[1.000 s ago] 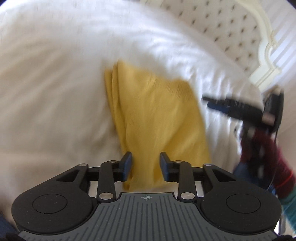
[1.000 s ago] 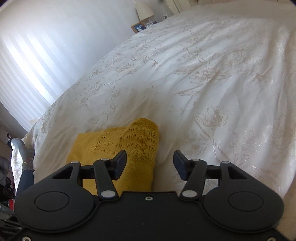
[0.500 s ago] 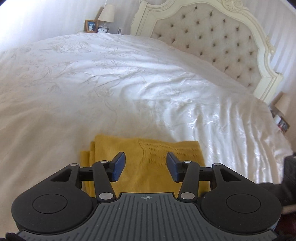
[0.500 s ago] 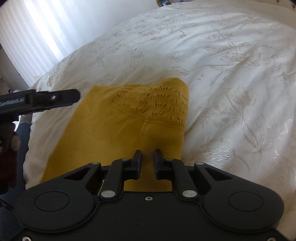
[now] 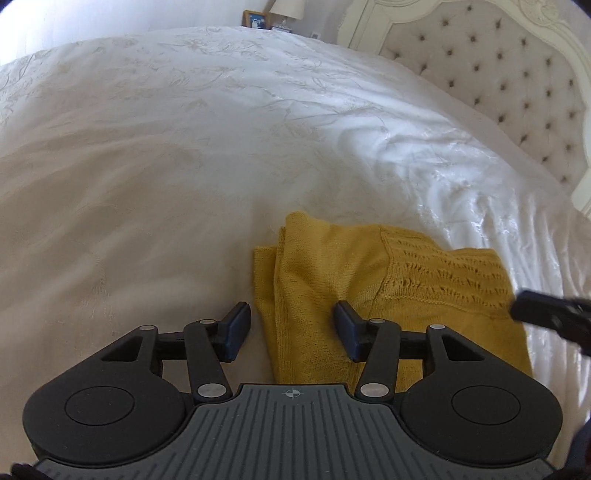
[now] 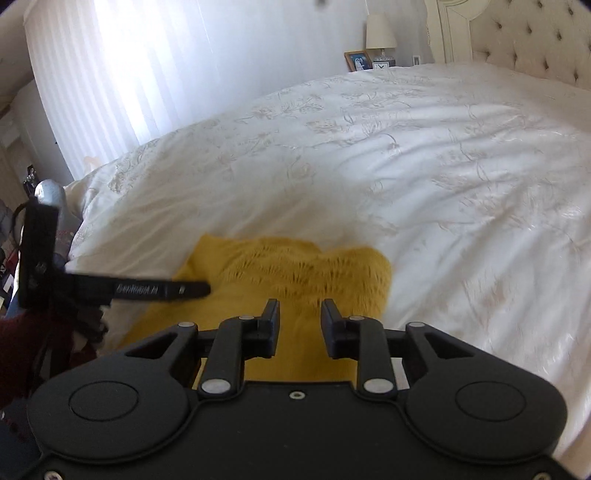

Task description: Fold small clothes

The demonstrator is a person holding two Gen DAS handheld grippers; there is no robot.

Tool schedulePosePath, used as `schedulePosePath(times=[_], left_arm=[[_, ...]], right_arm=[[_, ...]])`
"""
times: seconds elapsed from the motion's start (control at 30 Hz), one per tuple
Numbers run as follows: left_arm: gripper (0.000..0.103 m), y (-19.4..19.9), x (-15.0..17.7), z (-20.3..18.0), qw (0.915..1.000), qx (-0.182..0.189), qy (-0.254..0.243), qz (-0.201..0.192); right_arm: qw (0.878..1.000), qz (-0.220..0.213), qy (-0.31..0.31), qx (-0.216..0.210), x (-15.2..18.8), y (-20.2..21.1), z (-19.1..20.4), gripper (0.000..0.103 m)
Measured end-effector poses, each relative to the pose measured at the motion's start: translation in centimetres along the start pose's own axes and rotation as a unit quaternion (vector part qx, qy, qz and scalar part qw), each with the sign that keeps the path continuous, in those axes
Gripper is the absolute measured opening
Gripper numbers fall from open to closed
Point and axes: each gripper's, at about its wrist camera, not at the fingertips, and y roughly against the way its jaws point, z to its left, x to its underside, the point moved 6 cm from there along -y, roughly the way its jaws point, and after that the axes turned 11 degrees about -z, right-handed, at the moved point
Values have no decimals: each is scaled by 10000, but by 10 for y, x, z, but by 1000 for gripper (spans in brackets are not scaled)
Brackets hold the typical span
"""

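Observation:
A folded mustard-yellow knit garment [image 5: 388, 291] lies flat on the white bedspread [image 5: 166, 166], its lace-pattern part toward the right. My left gripper [image 5: 291, 332] is open, its jaws on either side of the garment's left folded edge, holding nothing. In the right wrist view the garment [image 6: 306, 273] lies just ahead of my right gripper [image 6: 299, 325], which is partly open and empty above the cloth. The left gripper shows there as a dark bar [image 6: 147, 290] over the garment's left side. The right gripper's tip [image 5: 546, 317] enters the left wrist view at the right edge.
A tufted cream headboard [image 5: 517, 74] stands at the back right. A bedside lamp [image 6: 380, 27] and a photo frame [image 6: 357, 61] sit beyond the bed's far corner. Bright curtains [image 6: 110, 74] hang at the left. The bed's edge [image 6: 79, 229] is near the left.
The right gripper has opened from nearly shut and let go of the garment, drawing back a little. The left gripper has opened wider and shifted left along the garment's edge.

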Motion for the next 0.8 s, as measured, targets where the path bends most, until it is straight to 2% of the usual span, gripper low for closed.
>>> schedulePosePath(times=[0.07,0.13,0.17,0.27,0.3,0.4,0.5,0.63,0.7,0.8], left_arm=[[50,-2,0,-2,10000,-4,-8,-10],[51,-4,0,-2,10000,24,31,-15],[51,-4,0,-1,10000,27,36,-17],[52,-4,0,-2,10000,25,19,-8],[53,-4,0,-3,10000,10,5,6],[57,12,-4,-8,9999,-72,-50,-50],[66,32,2,-19,9992,-28,-387,-73],[68,46,29,-24,9966,32,-766,288],[70,52,37,-18,9967,4,-731,353],[75,60,42,-10,9968,-39,-605,518]], right_arm=[[9998,73,-93,189,-1,-24,-10,37],[9984,342,-207,402,6,-49,-22,28],[9977,405,-328,444,11,-57,-28,27],[9971,318,-561,410,10,-60,-32,28],[9972,293,-548,406,8,-58,-31,30],[9981,197,-426,401,2,-42,-23,46],[9986,298,-67,422,1,-23,-9,61],[9922,1034,626,319,27,-4,7,70],[9827,1567,939,312,47,6,10,71],[9714,2142,997,239,68,26,8,76]])
